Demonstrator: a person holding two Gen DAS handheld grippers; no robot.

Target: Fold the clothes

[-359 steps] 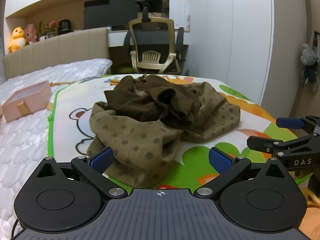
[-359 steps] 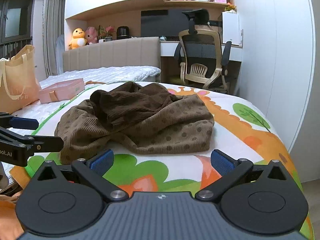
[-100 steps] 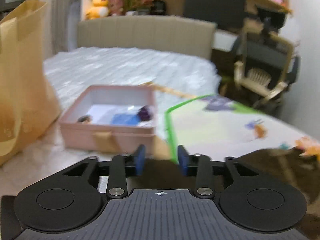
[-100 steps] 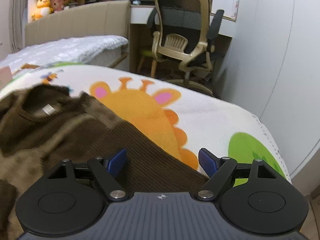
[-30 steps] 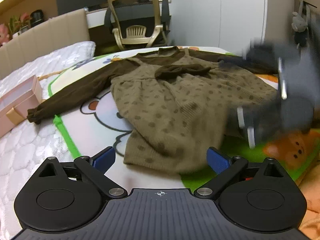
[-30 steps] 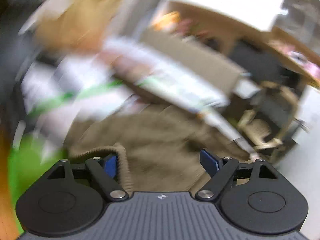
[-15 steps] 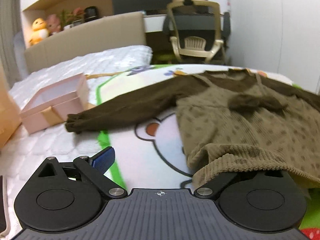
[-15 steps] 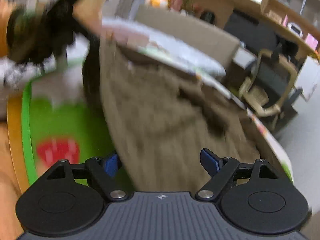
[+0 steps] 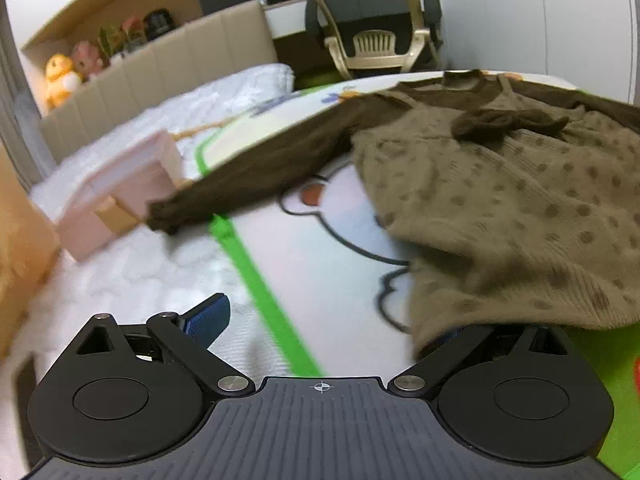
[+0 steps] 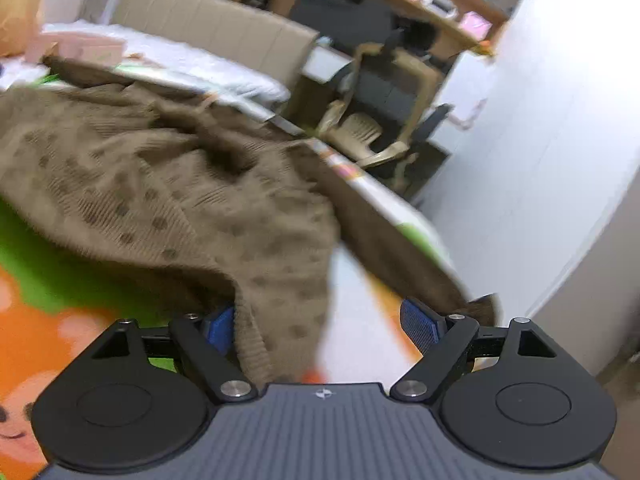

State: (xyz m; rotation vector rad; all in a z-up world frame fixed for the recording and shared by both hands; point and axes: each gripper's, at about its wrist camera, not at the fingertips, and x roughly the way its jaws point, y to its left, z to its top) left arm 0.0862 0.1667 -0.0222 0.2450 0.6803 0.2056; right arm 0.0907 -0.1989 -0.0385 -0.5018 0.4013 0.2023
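A brown child's dress [image 9: 500,200] with a dotted olive skirt and dark brown sleeves lies spread on a colourful cartoon mat [image 9: 320,248] on the bed. My left gripper [image 9: 320,328] is open at the skirt's lower left corner; the hem drapes over its right finger, and its left fingertip [image 9: 208,316] is bare. My right gripper [image 10: 320,328] is open at the lower right corner of the dress [image 10: 168,184]; the hem hangs between its jaws against the left pad [image 10: 220,328]. One dark sleeve [image 9: 248,184] stretches left, the other [image 10: 400,256] right.
A pink open box [image 9: 120,196] sits on the white quilt [image 9: 132,280] left of the mat, touching the left sleeve cuff. A tan bag [image 9: 16,240] stands at the far left. An office chair [image 9: 376,36] and desk stand beyond the bed. A white wardrobe [image 10: 540,140] is on the right.
Both grippers stay open at the skirt's bottom corners. The left view has dropped lower and nearer the hem. The right view has swung right and steadied, with the hem lying inside its jaws.
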